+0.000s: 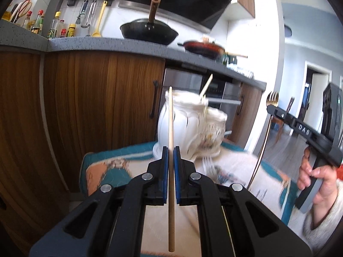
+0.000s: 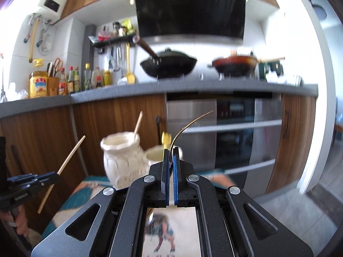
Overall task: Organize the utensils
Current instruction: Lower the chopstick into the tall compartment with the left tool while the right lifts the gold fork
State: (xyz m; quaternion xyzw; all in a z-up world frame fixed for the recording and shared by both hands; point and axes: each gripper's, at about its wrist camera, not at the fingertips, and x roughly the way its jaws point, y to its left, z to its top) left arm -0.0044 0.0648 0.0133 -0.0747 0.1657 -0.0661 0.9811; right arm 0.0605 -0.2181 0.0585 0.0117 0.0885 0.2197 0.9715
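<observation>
My left gripper [image 1: 171,148] is shut on a wooden chopstick [image 1: 170,124] that stands upright between the pads. It shows in the right wrist view [image 2: 64,167] too, at the left. My right gripper [image 2: 170,150] is shut on a gold fork [image 2: 188,124], also visible in the left wrist view [image 1: 269,115] at the right. Two white ceramic jars stand ahead on a patterned cloth: a larger one [image 1: 182,124] holding a chopstick [image 1: 206,85], and a smaller one [image 1: 214,128] beside it. A white plastic fork [image 1: 206,162] lies by the jars.
The patterned cloth [image 1: 107,167] covers a small table. Behind it are wooden cabinets [image 1: 96,98] and an oven [image 2: 235,132]. The grey counter [image 2: 150,90] carries a black wok [image 2: 169,64], a red pan [image 2: 235,64] and several bottles [image 2: 75,81].
</observation>
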